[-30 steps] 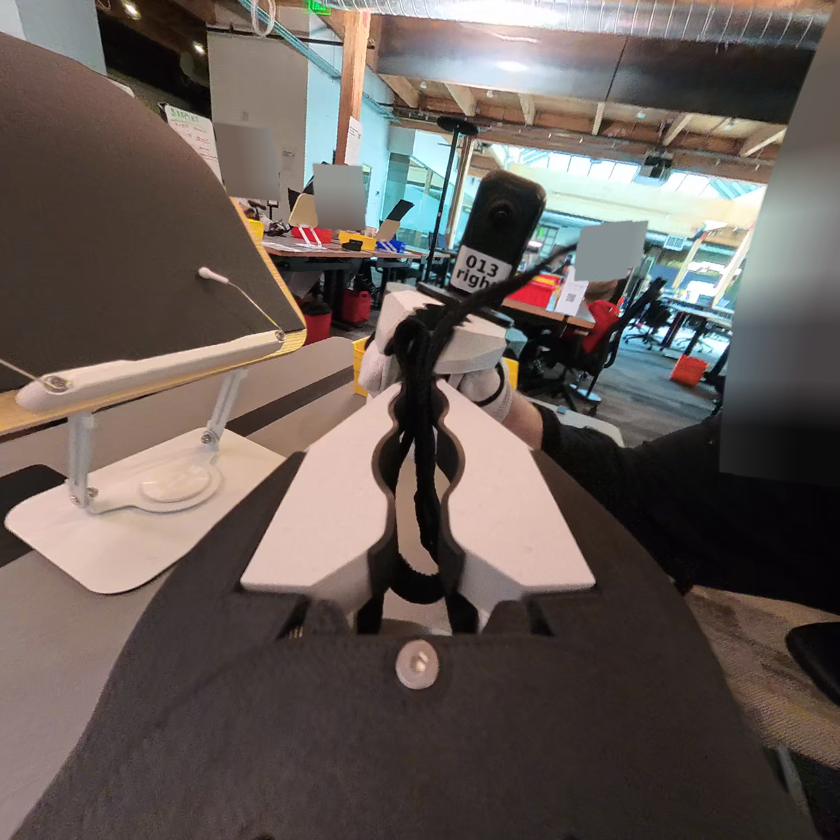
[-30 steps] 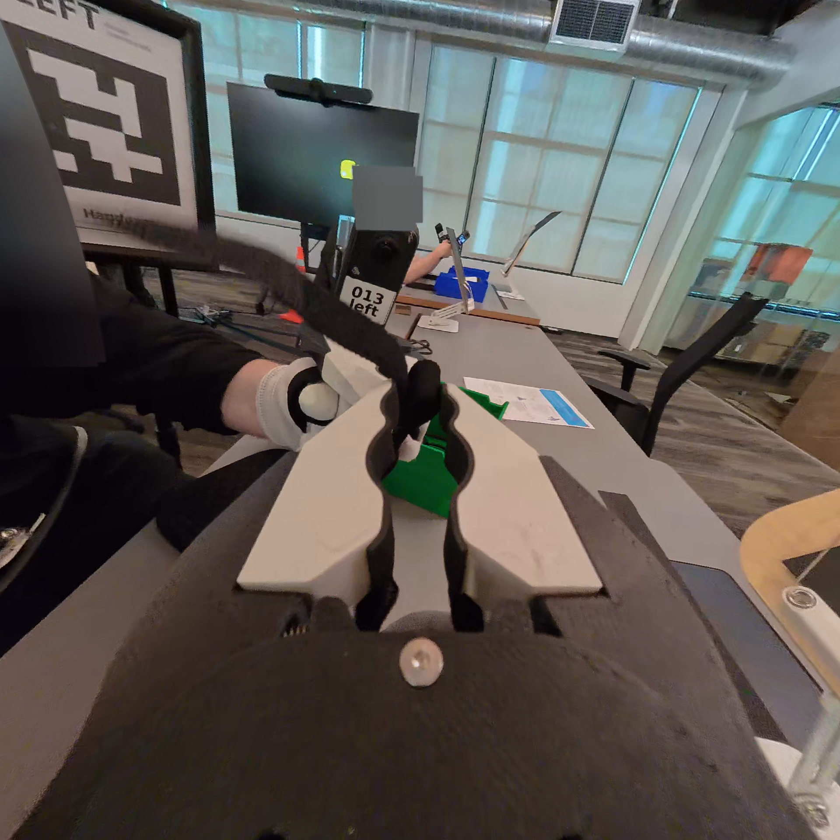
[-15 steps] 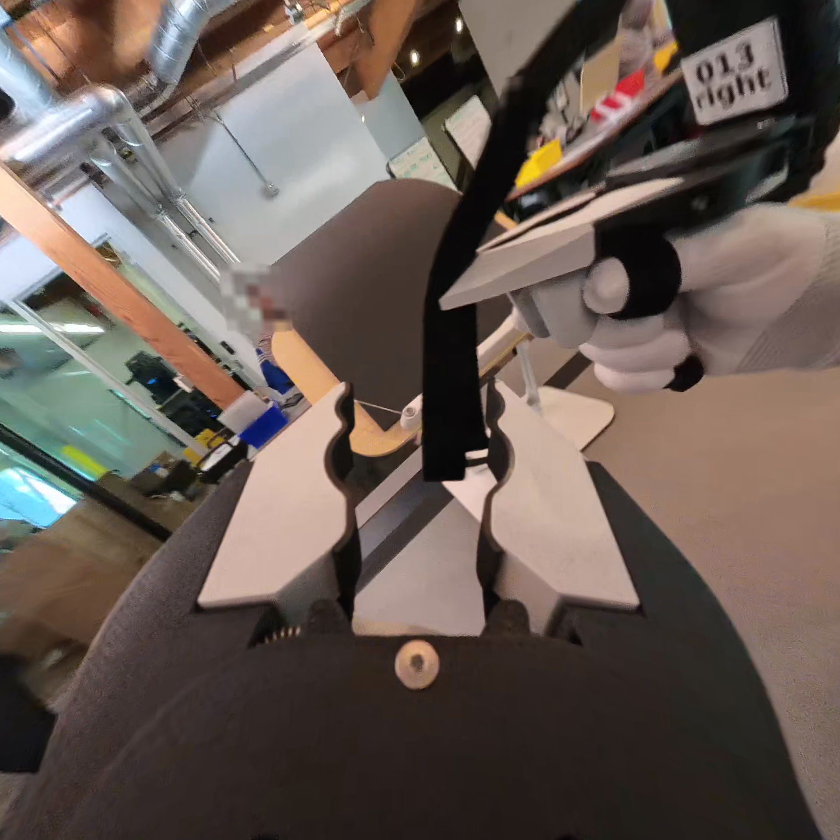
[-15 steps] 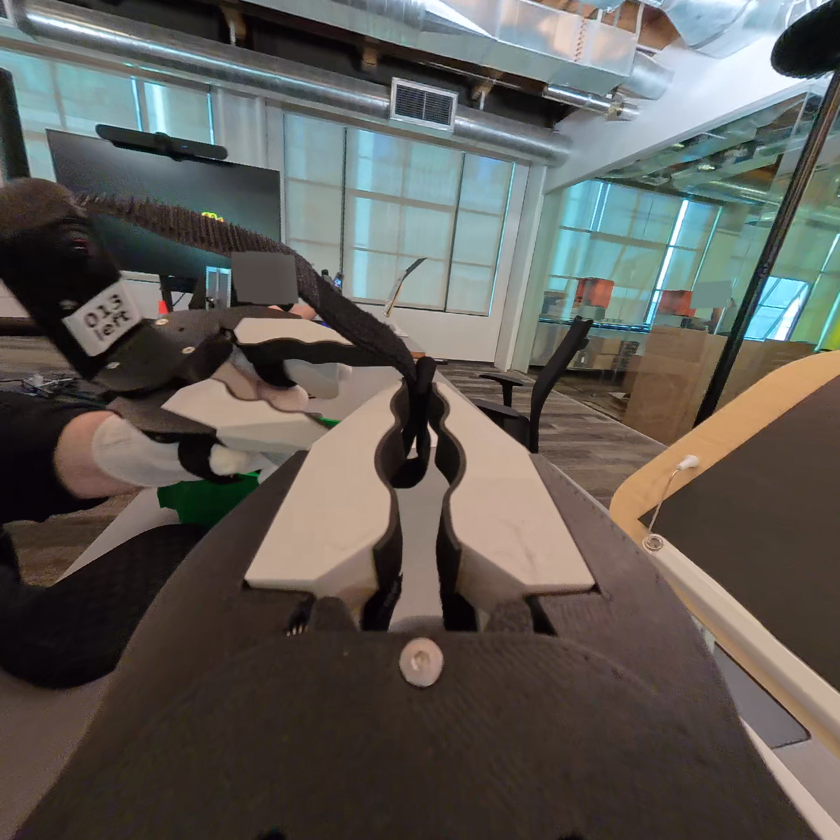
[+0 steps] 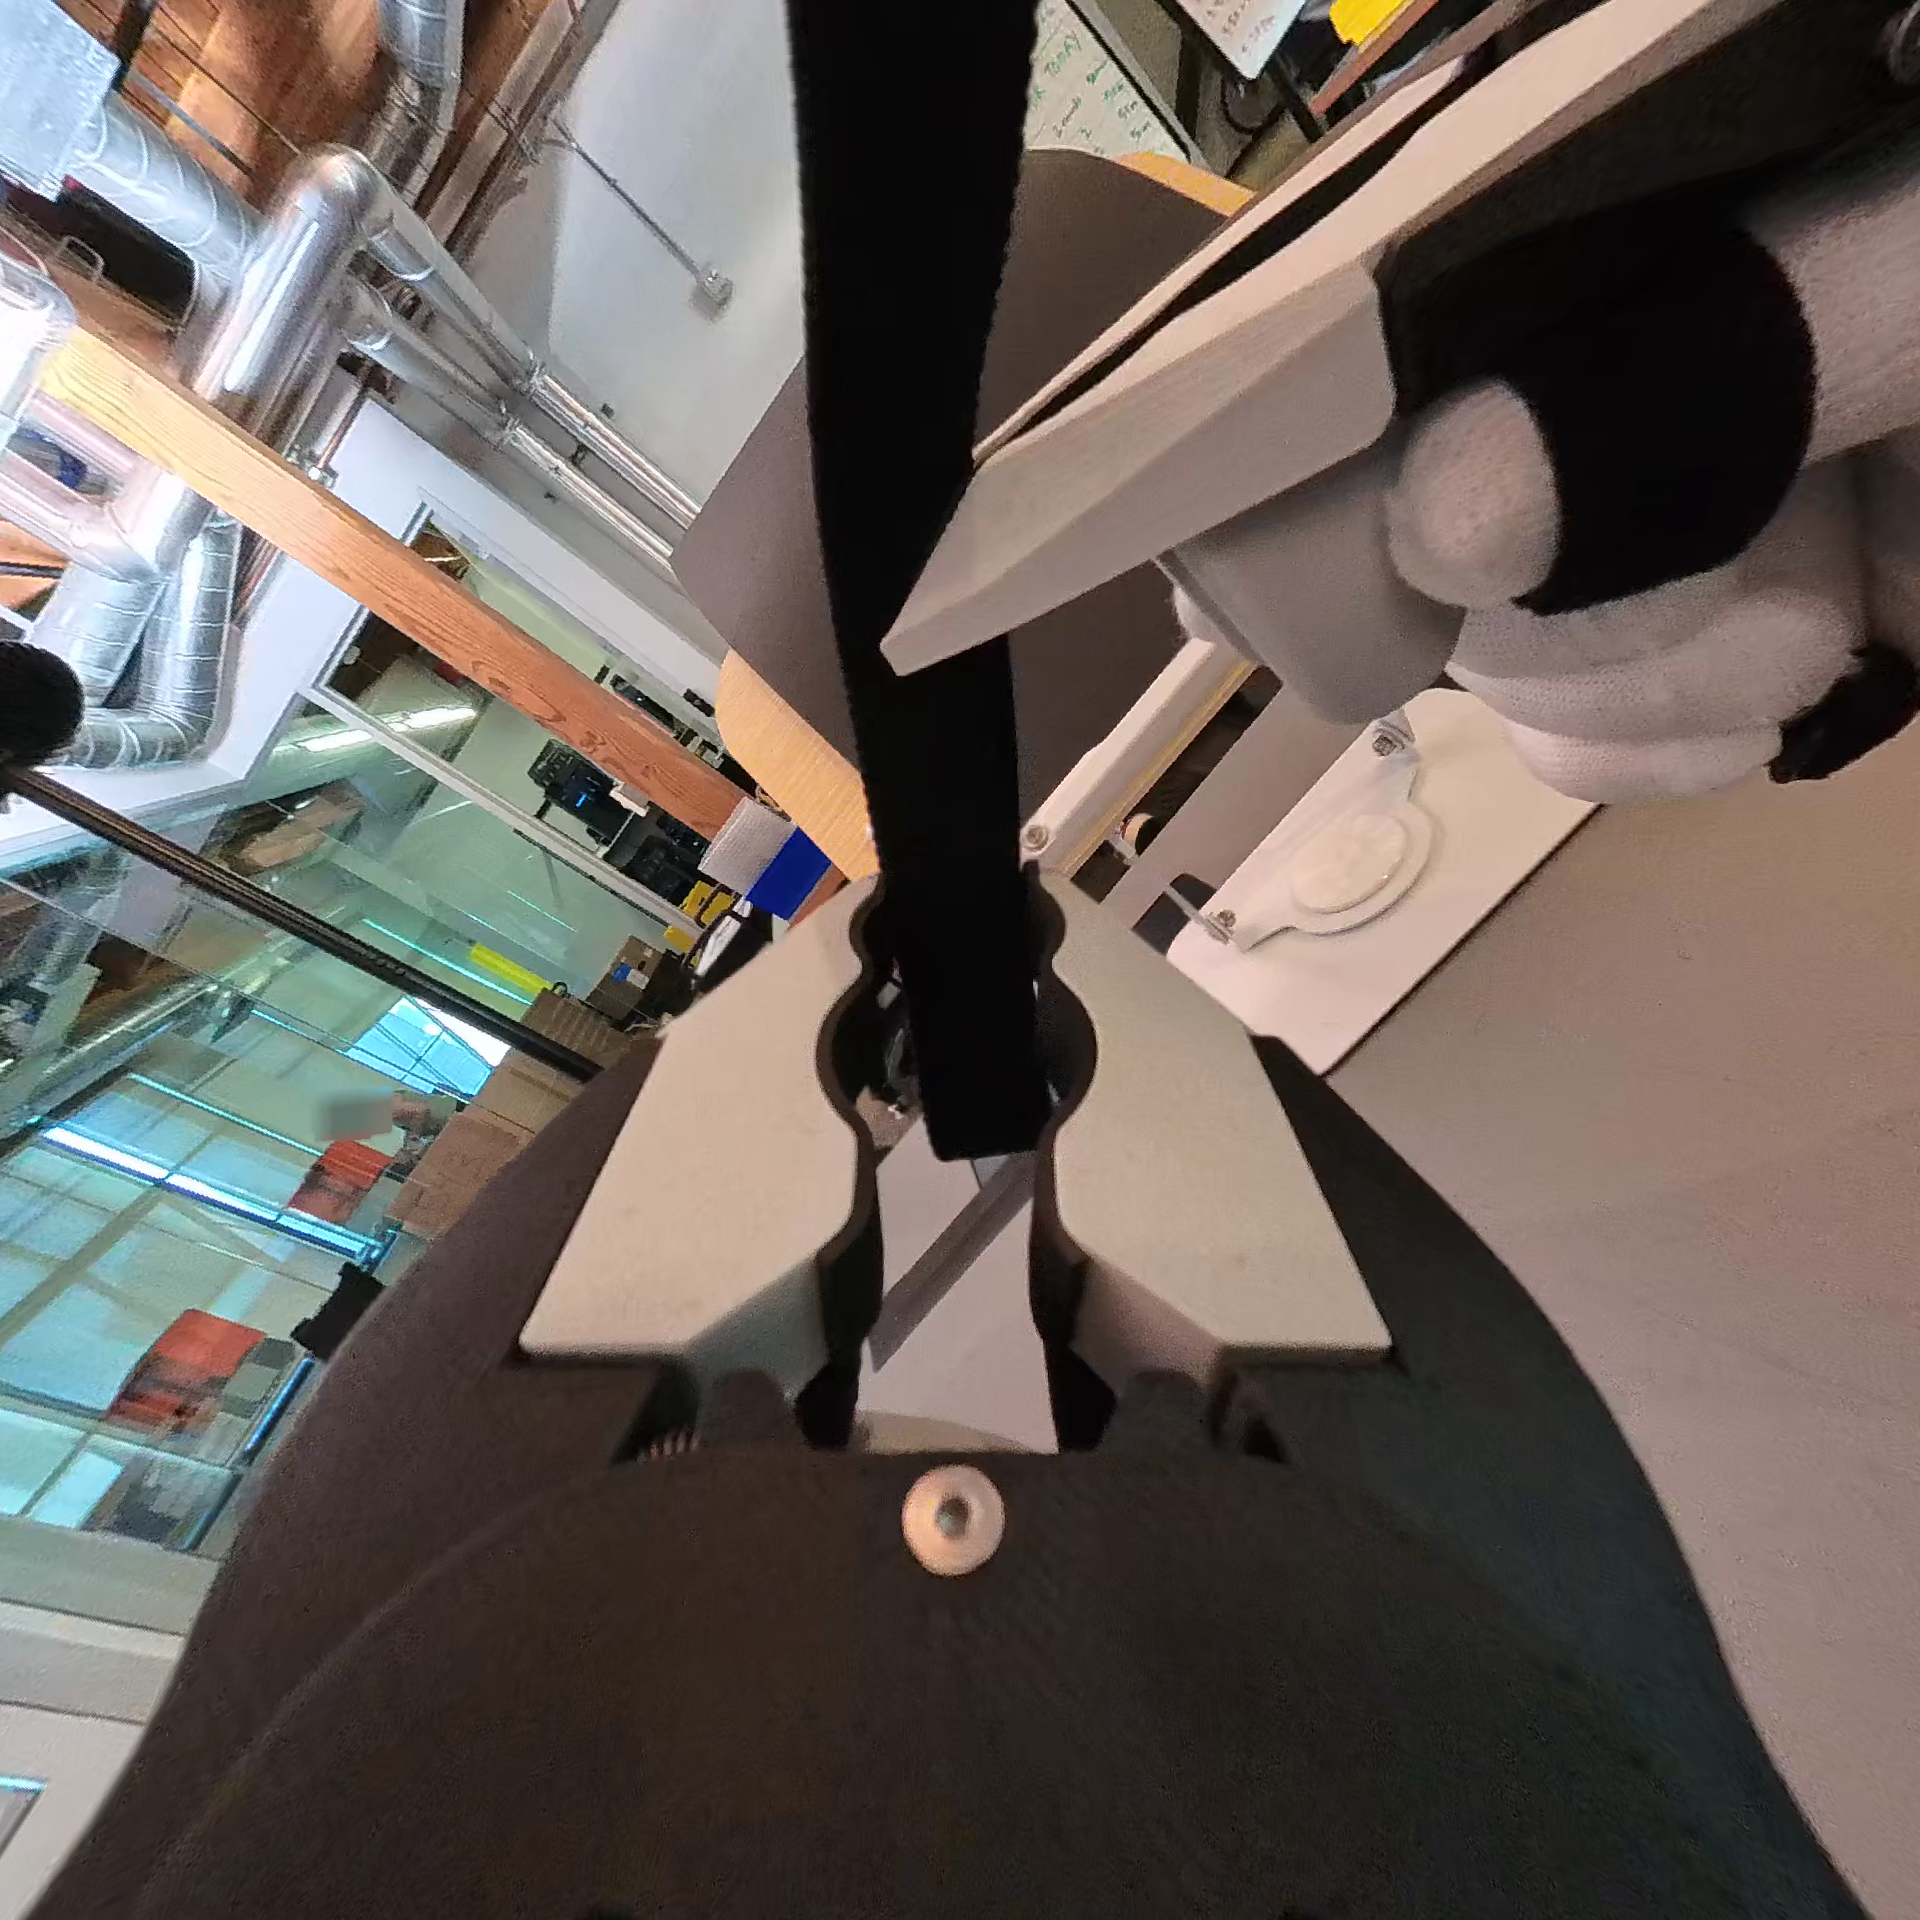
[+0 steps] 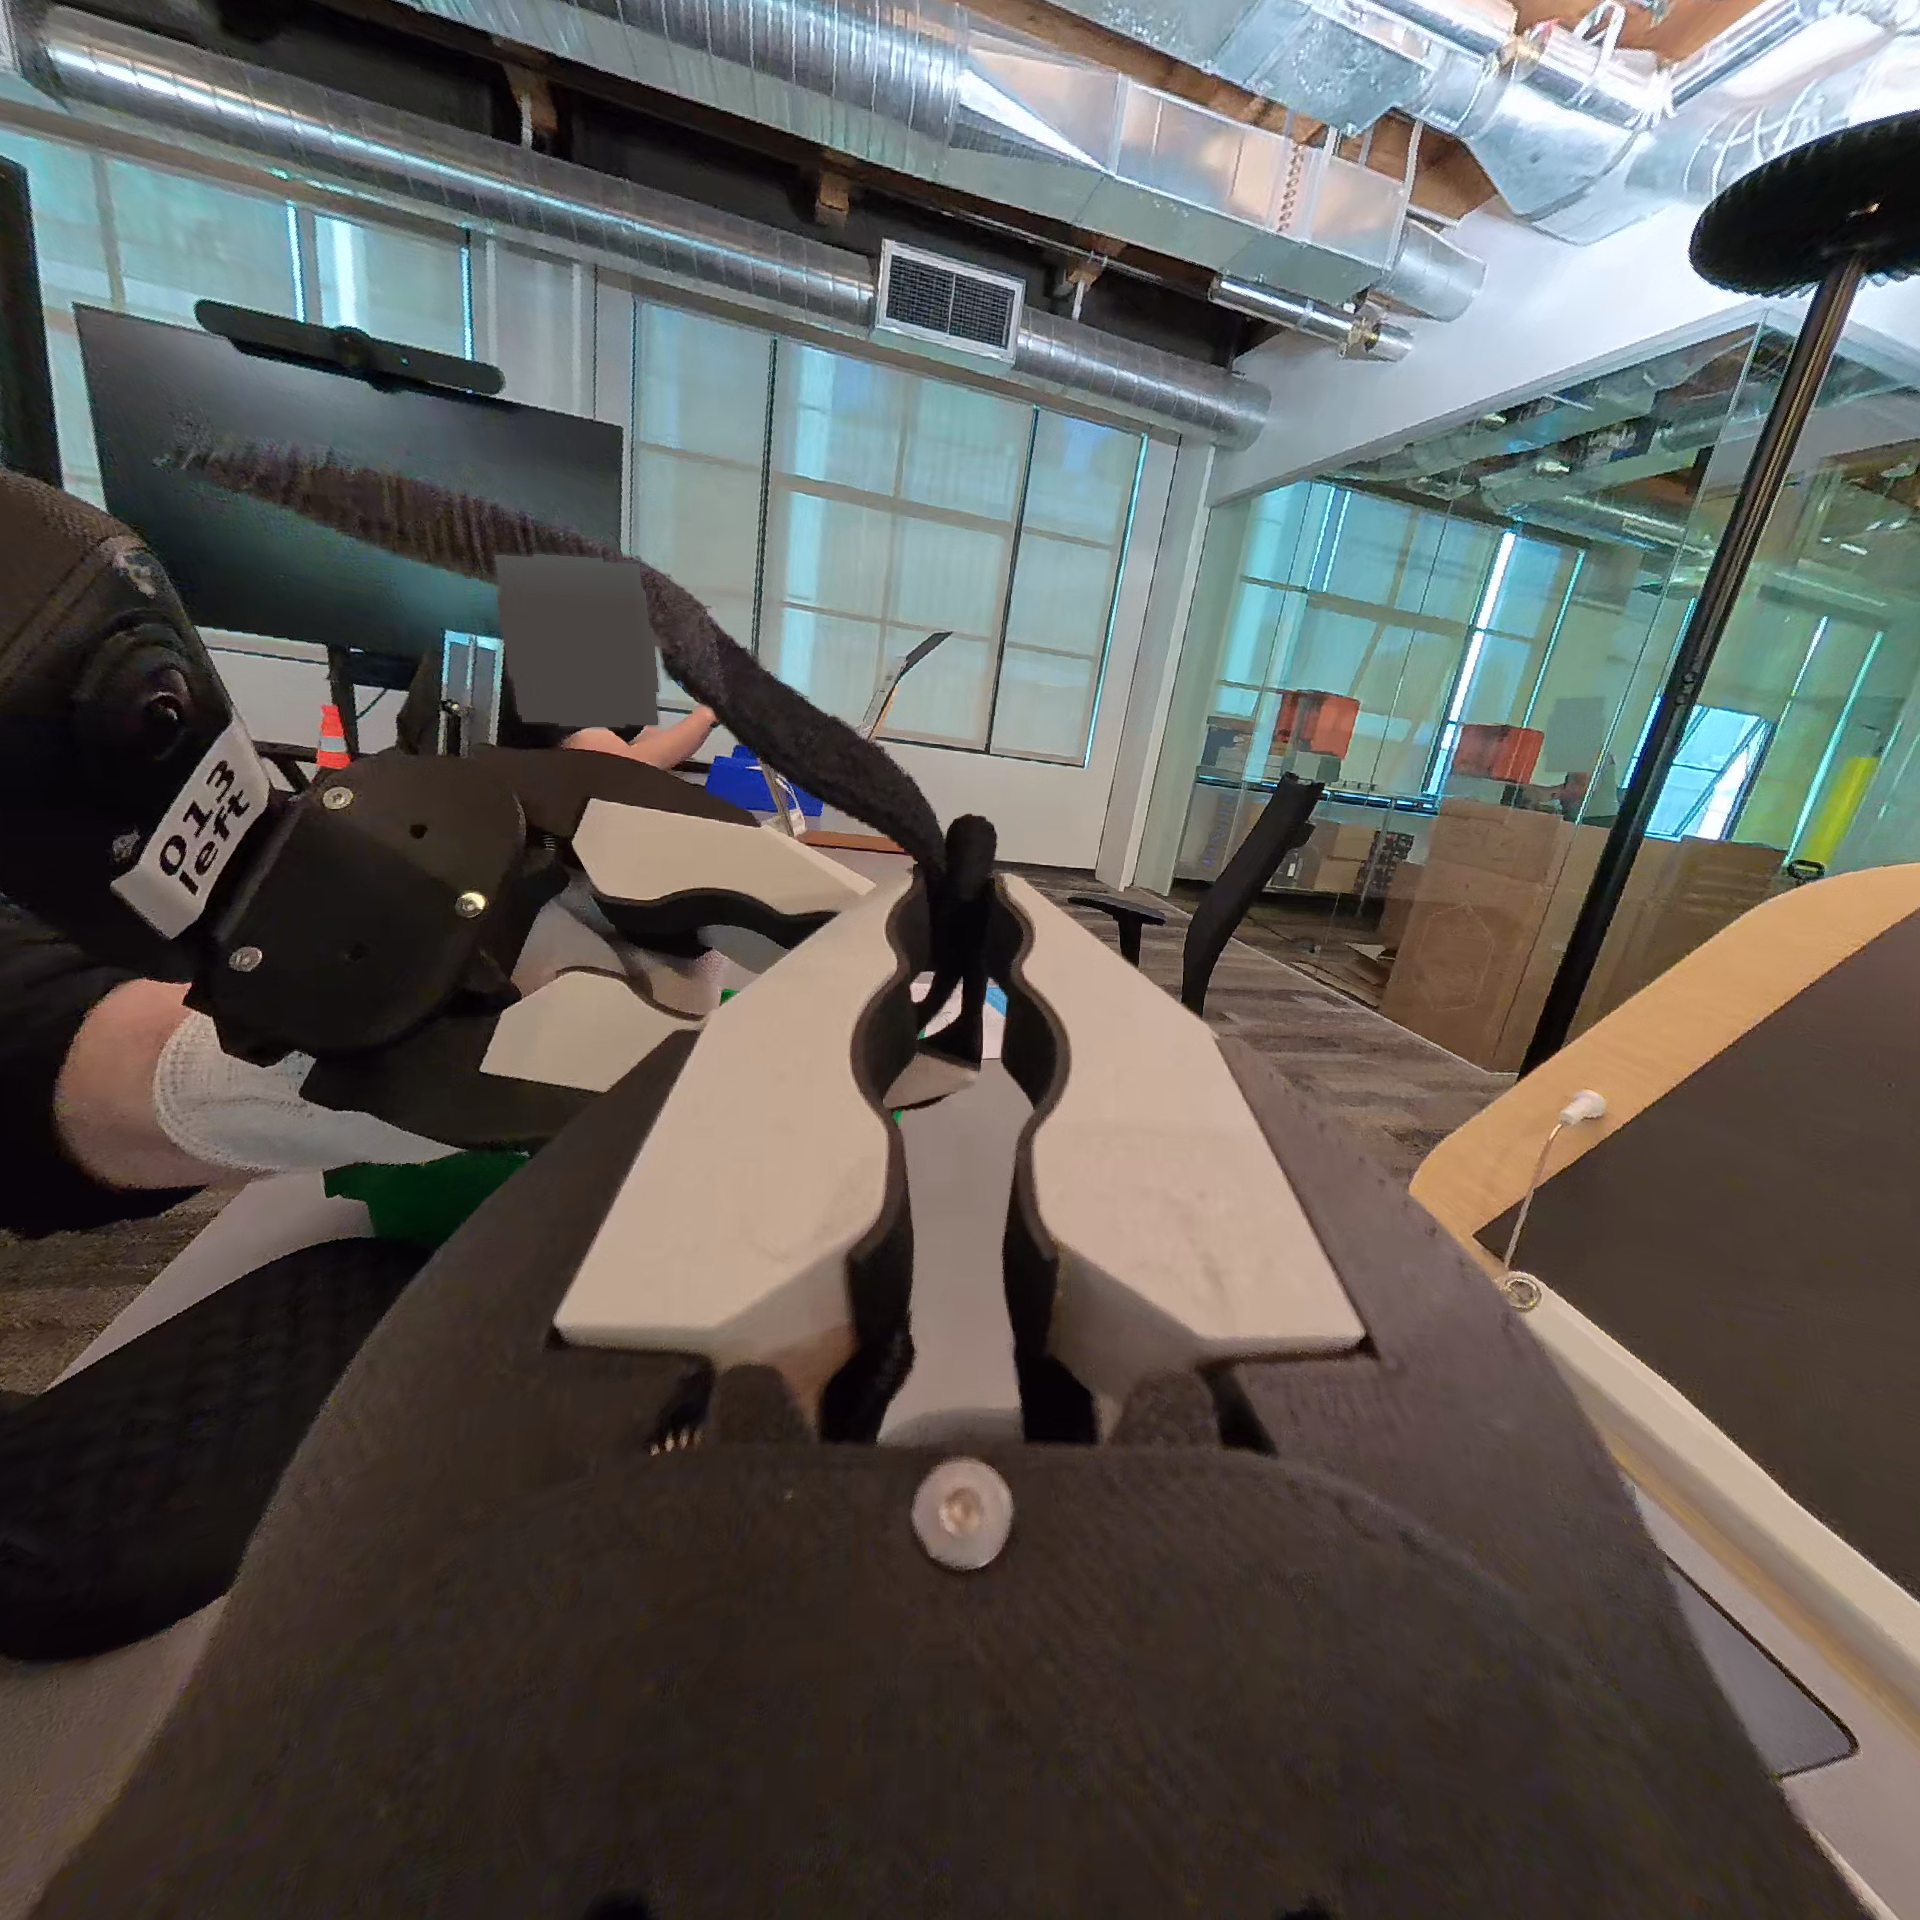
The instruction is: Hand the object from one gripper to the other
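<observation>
Silver ducts (image 6: 623, 187) run under the ceiling, and far off a dark monitor (image 6: 343, 499) stands before a wall of windows; only the right wrist view shows these. The left wrist view, tipped sideways, shows instead a timber beam (image 5: 416, 613) and, at its top edge, a whiteboard (image 5: 1242, 26) with handwriting too small to make out.

The grey counter (image 5: 1662, 1091) carries a white stand base (image 5: 1340, 914) that props up a dark board with a tan edge (image 6: 1714, 1164), on the right in the right wrist view.

The right claw (image 6: 956, 888) is pinched narrow at its tips on the black strap (image 6: 790, 727). From there the fuzzy strap arcs up and away to the left, its far end blurred against the monitor, while a short tail hangs down between the two fingers. Only the left wrist view shows the white-gloved hand (image 5: 1610, 675) that works this claw, a black band round one finger.

The left claw (image 5: 956, 894) stands partly apart, with the strap's cut end hanging in the gap near the tips. Whether its pads touch the strap cannot be told. From the right wrist view it lies on the near left, fingers pointing right and spread, over something green (image 6: 416, 1195).

A small white label (image 6: 192, 831) with black print sits on the black camera housing behind the left claw.
</observation>
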`<state>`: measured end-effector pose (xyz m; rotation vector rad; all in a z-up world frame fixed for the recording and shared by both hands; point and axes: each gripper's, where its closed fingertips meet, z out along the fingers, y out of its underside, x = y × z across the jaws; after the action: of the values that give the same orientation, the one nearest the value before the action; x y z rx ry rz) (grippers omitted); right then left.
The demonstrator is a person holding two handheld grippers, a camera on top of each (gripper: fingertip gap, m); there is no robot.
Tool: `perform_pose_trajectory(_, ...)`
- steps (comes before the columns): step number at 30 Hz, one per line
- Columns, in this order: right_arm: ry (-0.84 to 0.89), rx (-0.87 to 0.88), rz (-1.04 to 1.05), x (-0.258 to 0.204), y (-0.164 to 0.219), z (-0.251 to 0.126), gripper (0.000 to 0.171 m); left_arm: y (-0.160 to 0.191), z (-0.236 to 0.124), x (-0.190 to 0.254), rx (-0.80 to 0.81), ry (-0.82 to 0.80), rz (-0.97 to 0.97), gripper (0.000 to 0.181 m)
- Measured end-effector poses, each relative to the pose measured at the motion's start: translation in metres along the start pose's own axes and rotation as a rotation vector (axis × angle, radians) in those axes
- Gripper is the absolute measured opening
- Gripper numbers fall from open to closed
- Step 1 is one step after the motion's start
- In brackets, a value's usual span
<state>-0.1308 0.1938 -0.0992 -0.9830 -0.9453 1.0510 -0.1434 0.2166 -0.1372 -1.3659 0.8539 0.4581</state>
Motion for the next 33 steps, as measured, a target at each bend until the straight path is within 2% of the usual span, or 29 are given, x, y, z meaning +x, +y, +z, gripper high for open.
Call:
perform_pose_trajectory(7,-0.026,-0.01,0.004,-0.003,0.0,0.0,0.006,0.0,-0.001,0.0,0.006,0.007,0.023,0.021)
perform_pose_trajectory(8,-0.039,-0.013,-0.002,-0.004,0.001,-0.001,0.006,0.0,-0.002,0.003,0.007,0.032,0.021,0.023)
perform_pose_trajectory(10,-0.056,-0.027,-0.01,-0.003,0.002,-0.003,0.004,-0.002,-0.006,0.004,0.006,0.072,0.011,0.046)
perform_pose_trajectory(12,-0.071,-0.038,-0.078,-0.004,0.002,-0.006,0.004,-0.002,-0.015,0.004,-0.001,0.127,-0.051,0.05)
perform_pose_trajectory(14,-0.062,-0.035,-0.167,-0.003,0.0,-0.009,0.005,-0.002,-0.025,0.001,-0.003,0.199,-0.204,0.049)
perform_pose_trajectory(16,-0.048,-0.044,-0.342,-0.009,-0.003,-0.011,0.005,-0.004,-0.037,0.007,-0.004,0.376,-0.478,0.043)
perform_pose_trajectory(18,-0.005,-0.105,-0.659,-0.019,0.001,-0.01,0.004,-0.011,-0.052,0.006,0.027,0.574,-0.833,0.05)
perform_pose_trajectory(20,0.046,-0.182,-0.974,-0.03,0.009,-0.006,0.004,-0.009,-0.07,-0.001,0.048,0.744,-1.151,0.065)
perform_pose_trajectory(22,0.073,-0.229,-1.189,-0.043,0.02,0.002,0.004,-0.001,-0.089,-0.008,0.061,0.838,-1.376,0.072)
perform_pose_trajectory(28,0.049,-0.169,-1.447,-0.092,0.042,0.021,0.004,0.04,-0.116,0.004,-0.031,0.809,-1.487,0.068)
perform_pose_trajectory(33,-0.014,-0.103,-1.54,-0.137,0.051,0.028,0.004,0.043,-0.12,0.012,-0.018,0.868,-1.56,0.064)
